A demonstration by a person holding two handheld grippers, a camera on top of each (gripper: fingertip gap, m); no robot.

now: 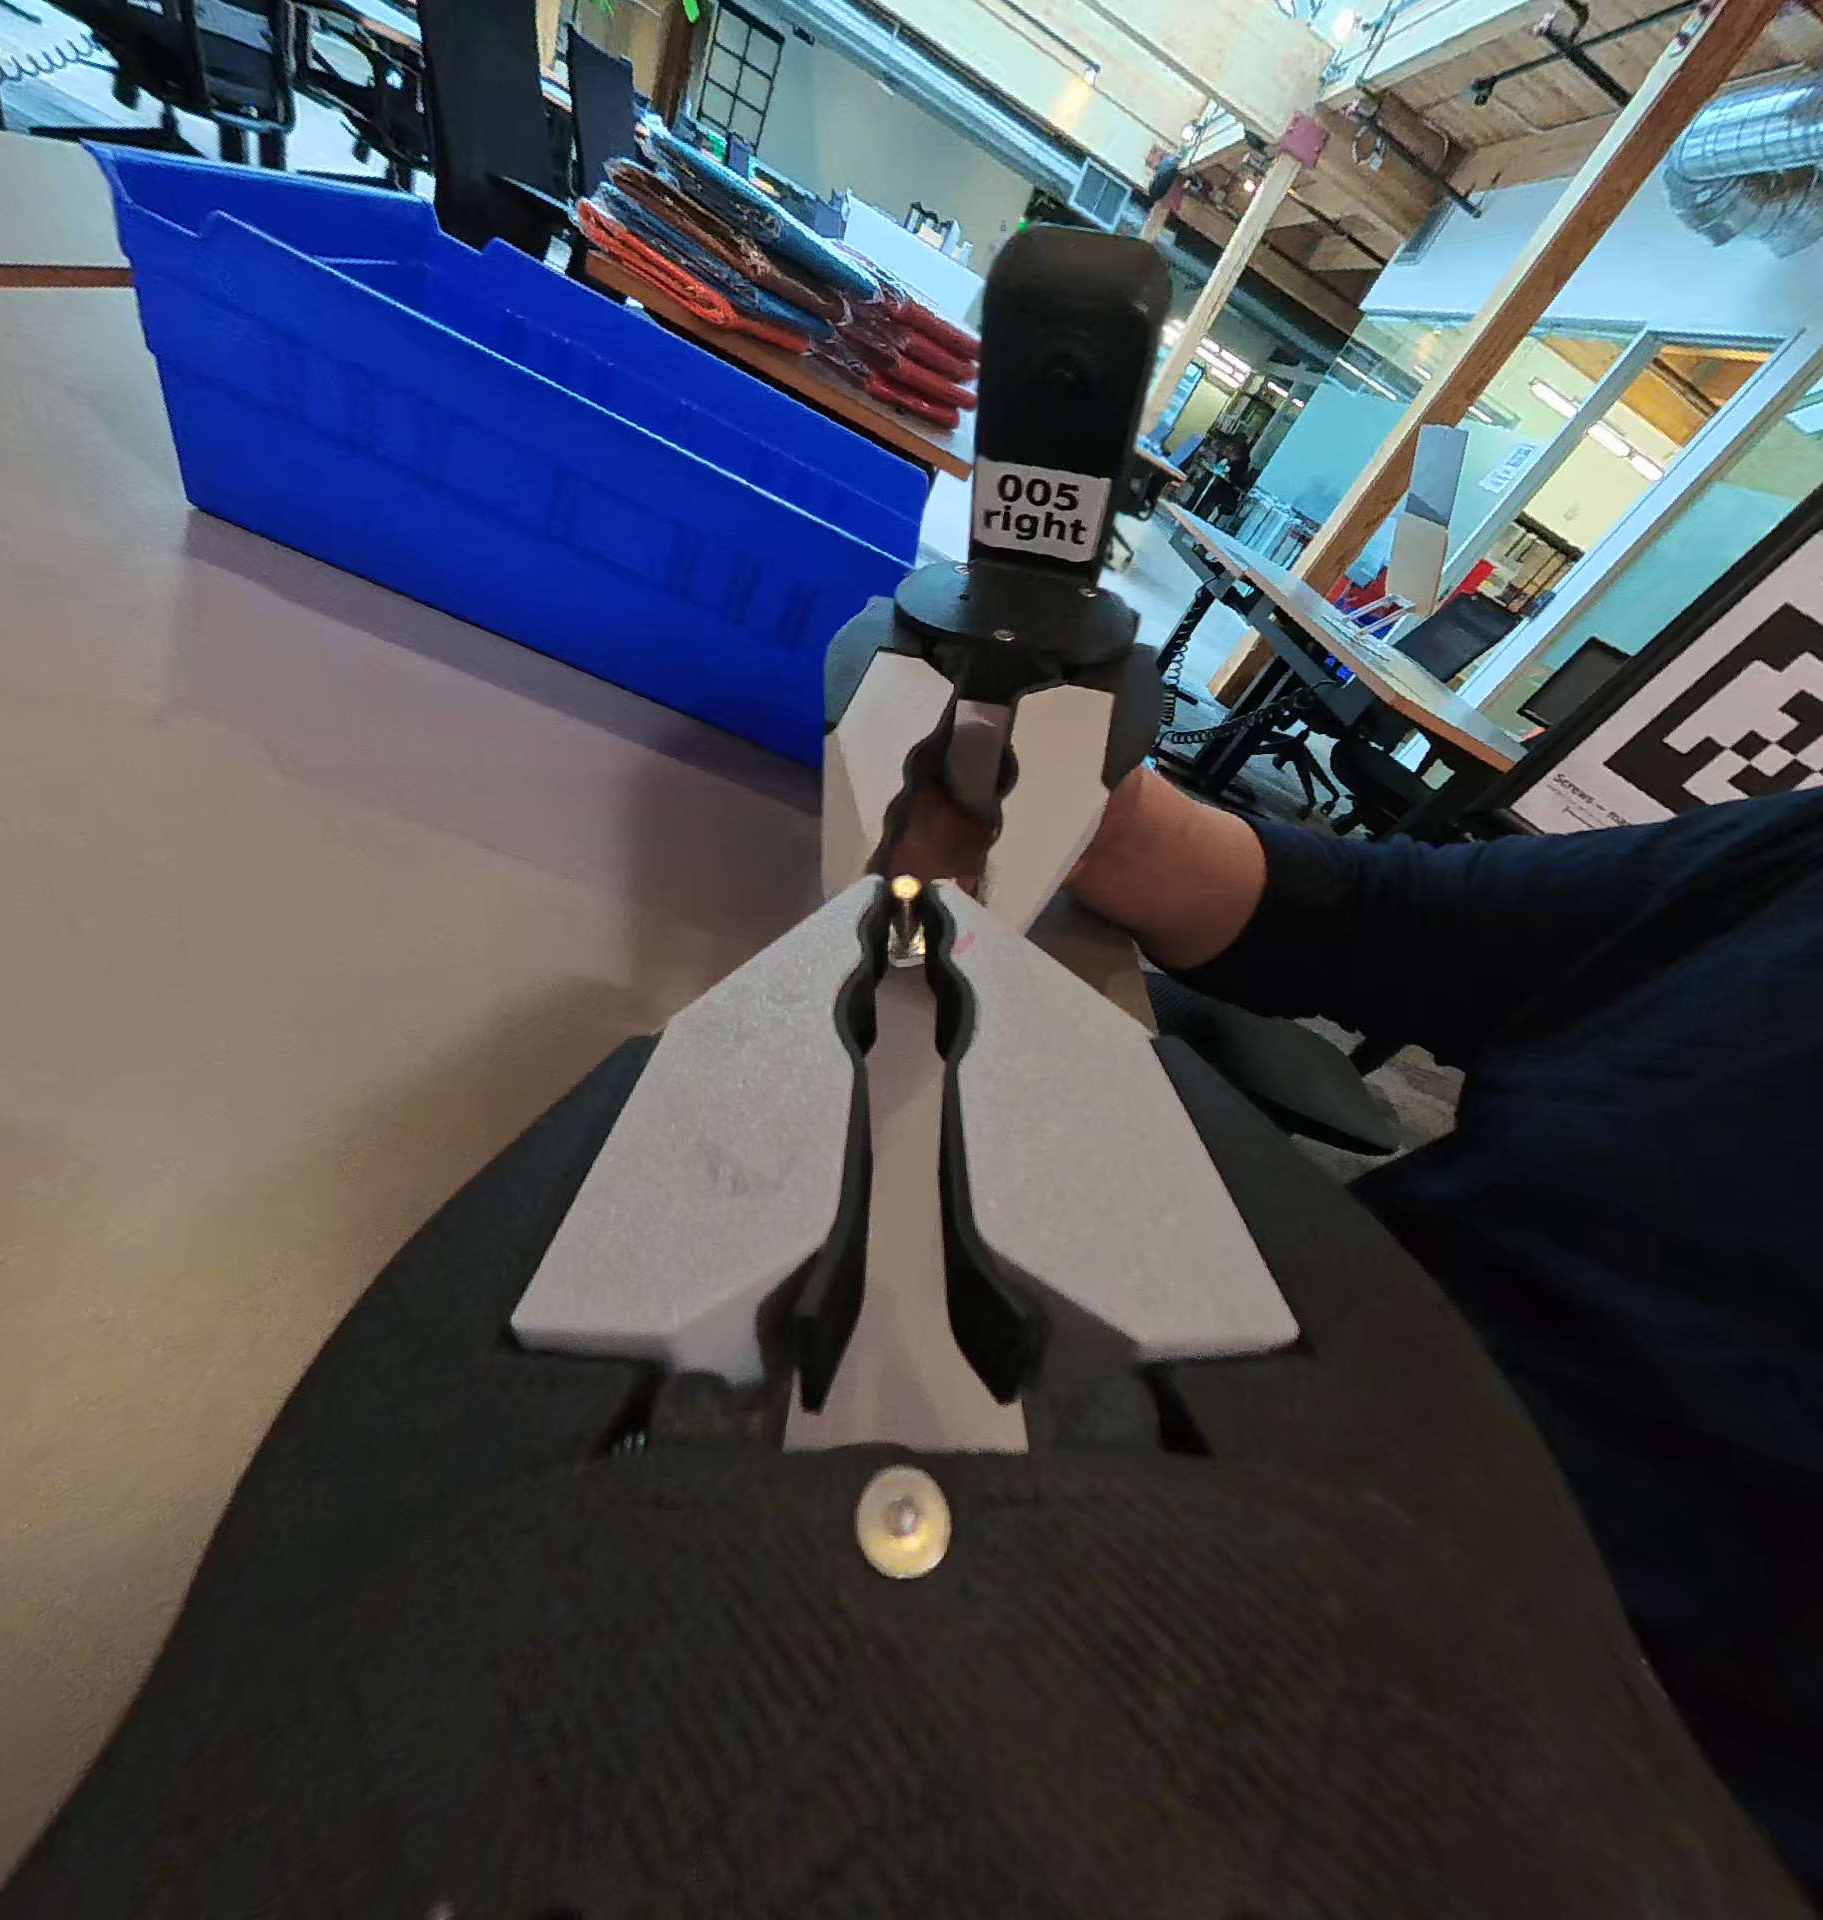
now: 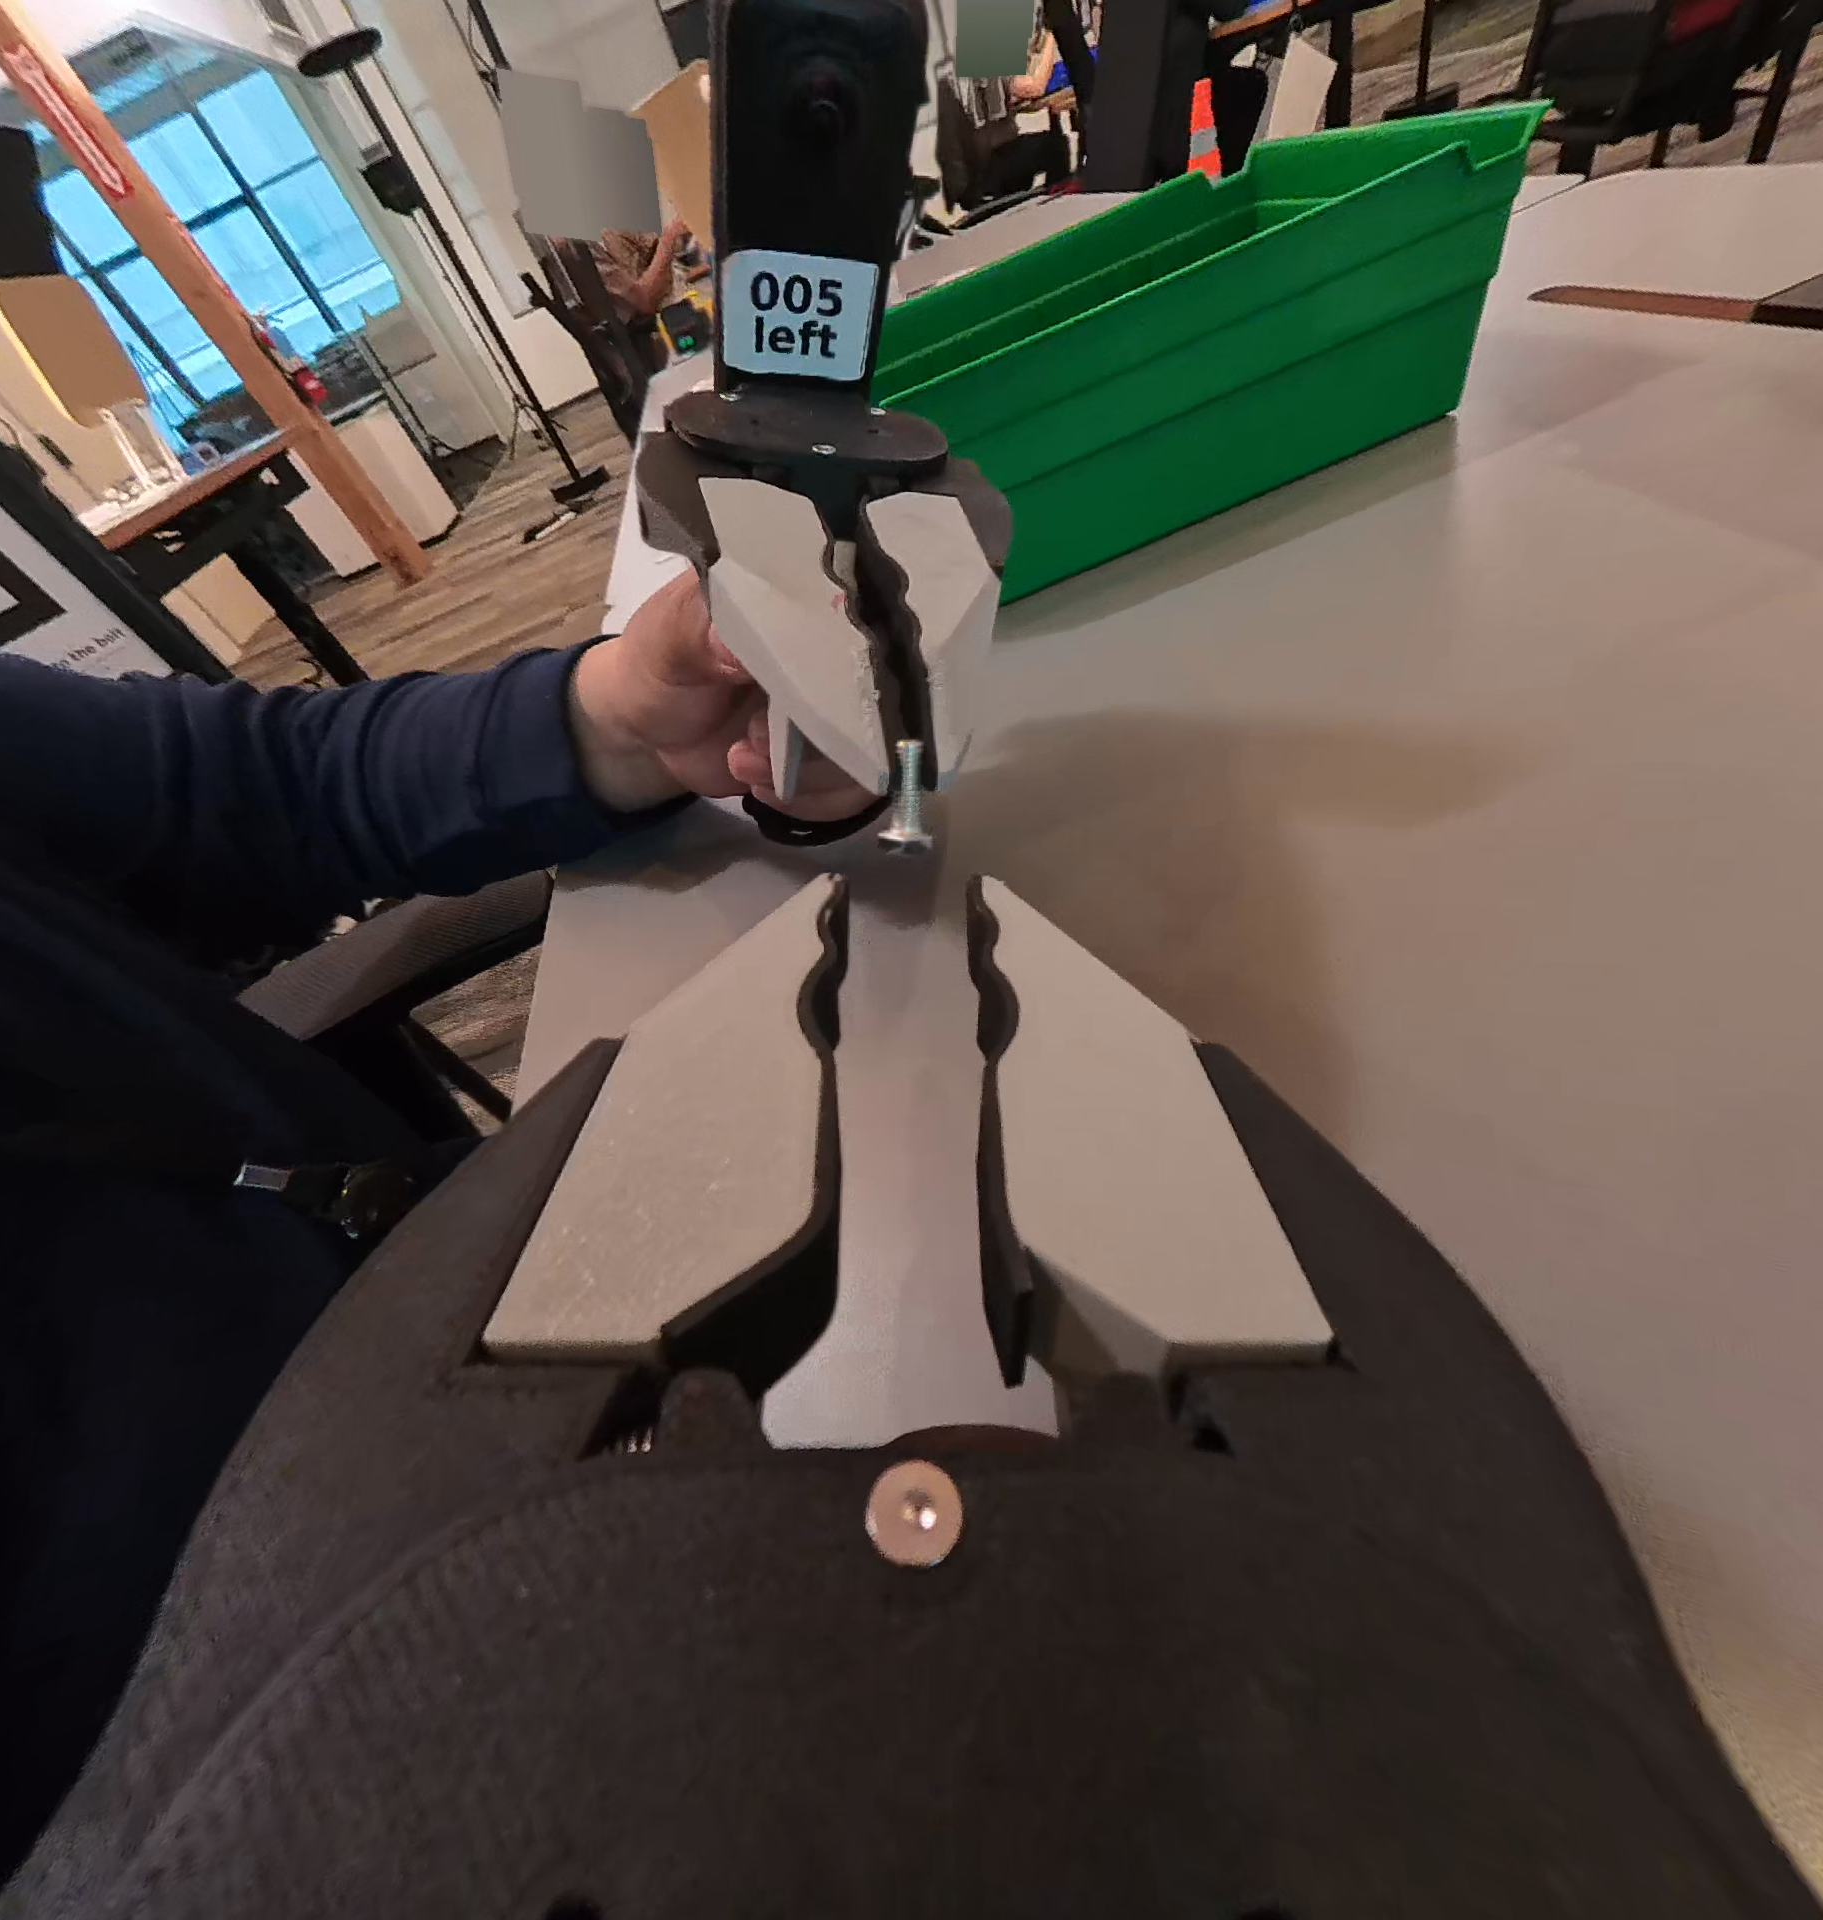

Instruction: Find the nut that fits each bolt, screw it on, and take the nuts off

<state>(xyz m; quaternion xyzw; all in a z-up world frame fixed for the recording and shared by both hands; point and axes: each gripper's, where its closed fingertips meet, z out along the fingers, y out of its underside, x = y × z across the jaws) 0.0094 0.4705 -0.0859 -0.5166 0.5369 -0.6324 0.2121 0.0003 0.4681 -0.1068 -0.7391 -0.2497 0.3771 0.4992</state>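
Two grippers face each other over grey table [image 2: 1406,831] near its front edge. Left gripper [image 2: 912,764] jaws clamped on small silver flat-head bolt [image 2: 907,795] — head hanging free, likely presented for nut. Right gripper [image 2: 905,904] jaws apart, empty — no nut visible.

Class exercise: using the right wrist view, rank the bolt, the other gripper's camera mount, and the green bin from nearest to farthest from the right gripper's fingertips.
1. Bolt: just ahead of the open right gripper, hanging head-down from the left gripper.
2. Camera mount: higher and farther back, atop the left gripper.
3. Green bin: farthest, back right on the table.
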